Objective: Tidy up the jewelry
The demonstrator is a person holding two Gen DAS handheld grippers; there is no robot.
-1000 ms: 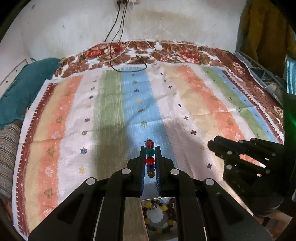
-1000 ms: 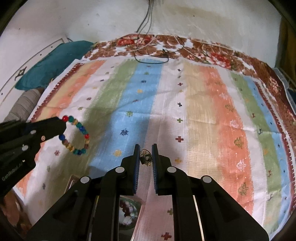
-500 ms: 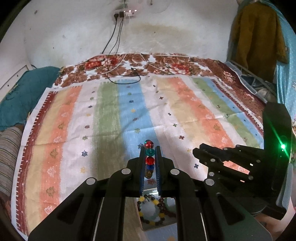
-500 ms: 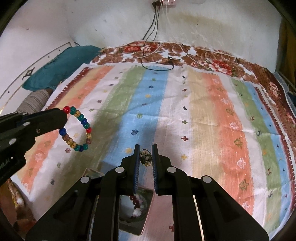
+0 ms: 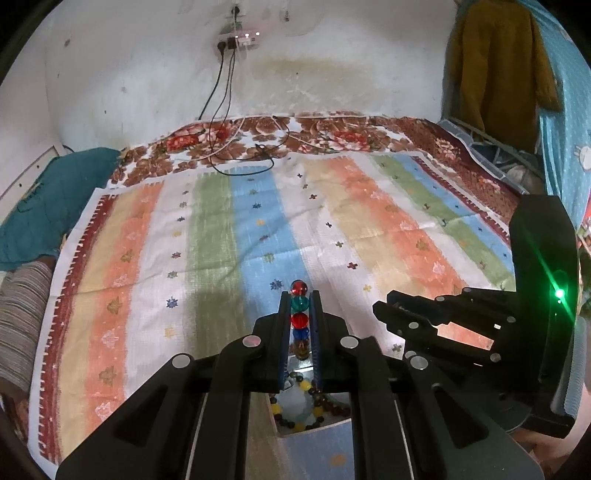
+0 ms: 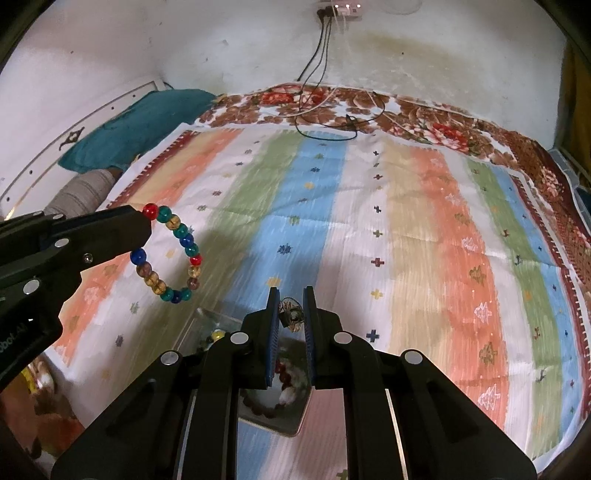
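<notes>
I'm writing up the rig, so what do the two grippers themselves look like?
Both grippers, left and right, are matte black plastic with silver round screw heads and blue ridged pads. The right one's body shows a green light; the left one bears white lettering.

Your two wrist cams both look fwd along their fingers, high over the striped bedspread [image 5: 229,236], facing the wall w/ the socket [image 6: 341,7]. Each catches the other gripper at its edge; both share the bedspread.

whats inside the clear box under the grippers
A beaded bracelet with yellow and dark beads lies in the clear box. The gripper fingers cover parts of the box, so more may be hidden.
</notes>
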